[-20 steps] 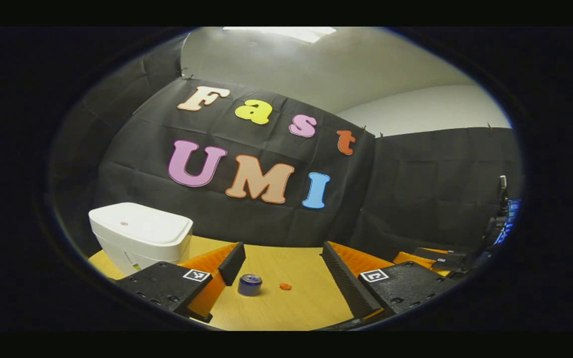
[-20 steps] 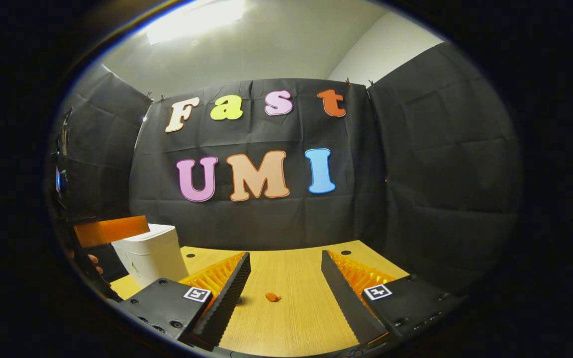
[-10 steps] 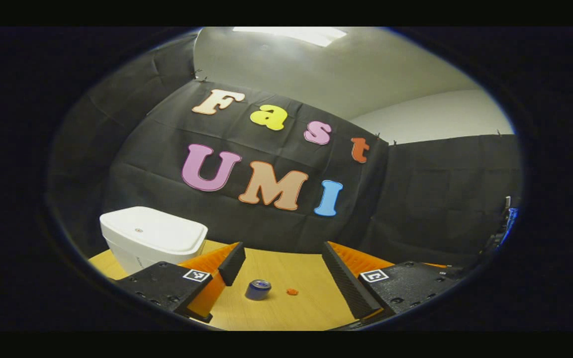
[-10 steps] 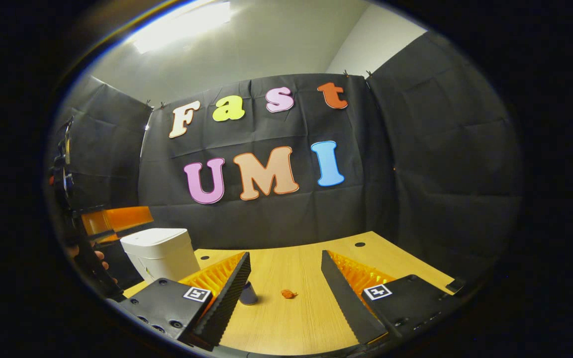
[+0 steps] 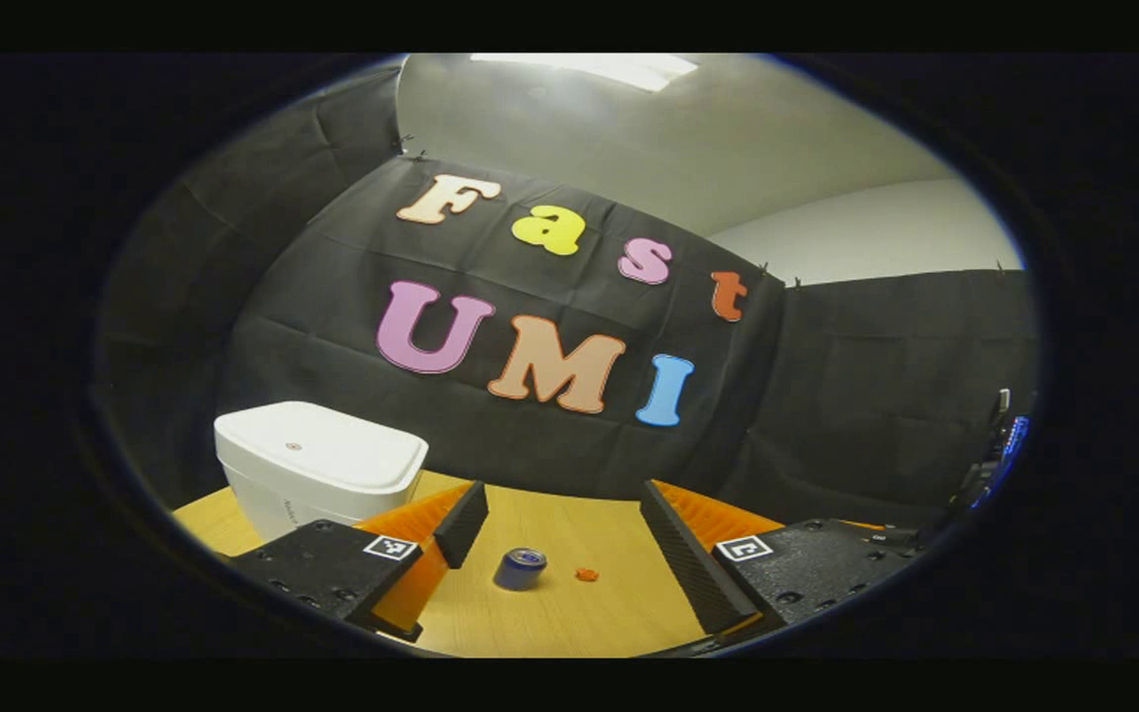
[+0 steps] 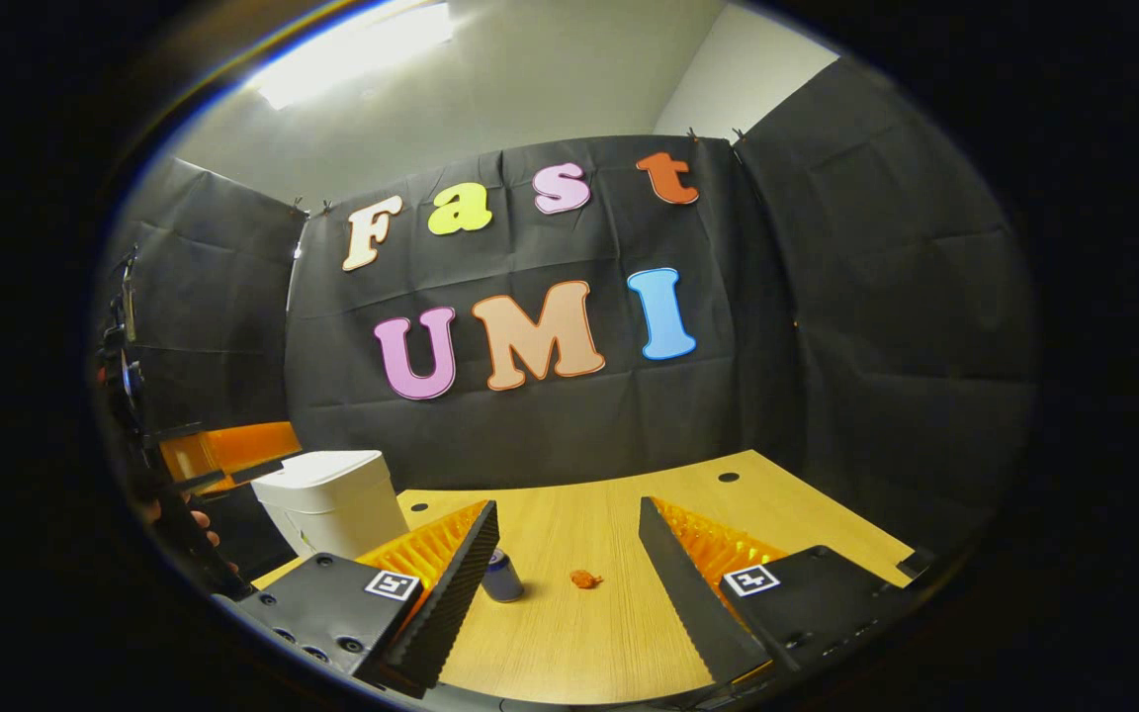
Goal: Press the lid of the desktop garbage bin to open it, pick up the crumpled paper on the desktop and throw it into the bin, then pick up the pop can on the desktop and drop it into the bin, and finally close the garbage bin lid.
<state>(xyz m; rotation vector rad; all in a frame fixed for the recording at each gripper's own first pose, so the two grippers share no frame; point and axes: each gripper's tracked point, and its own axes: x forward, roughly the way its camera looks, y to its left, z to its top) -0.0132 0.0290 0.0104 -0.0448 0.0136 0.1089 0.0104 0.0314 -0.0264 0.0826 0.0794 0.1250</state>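
A white desktop bin (image 5: 317,475) with its lid down stands on the wooden desk at the left; it also appears in the right gripper view (image 6: 330,499). A small blue pop can (image 5: 520,569) stands upright on the desk, with a crumpled orange paper (image 5: 586,574) just to its right. Both lie beyond my left gripper (image 5: 560,519), which is open and holds nothing. In the right gripper view the can (image 6: 502,577) and the paper (image 6: 584,578) lie ahead of my right gripper (image 6: 565,534), also open and holding nothing.
The wooden desk (image 6: 728,504) runs back to the black cloth wall. The other gripper (image 6: 219,455) and a hand holding it show at the left edge of the right gripper view, beside the bin. Dark gear (image 5: 1000,445) sits at the right edge of the left gripper view.
Both views have shifted: the bin, can and paper have slid slightly to the right in each. The can has come out from behind the right gripper's left finger. Both grippers stay open.
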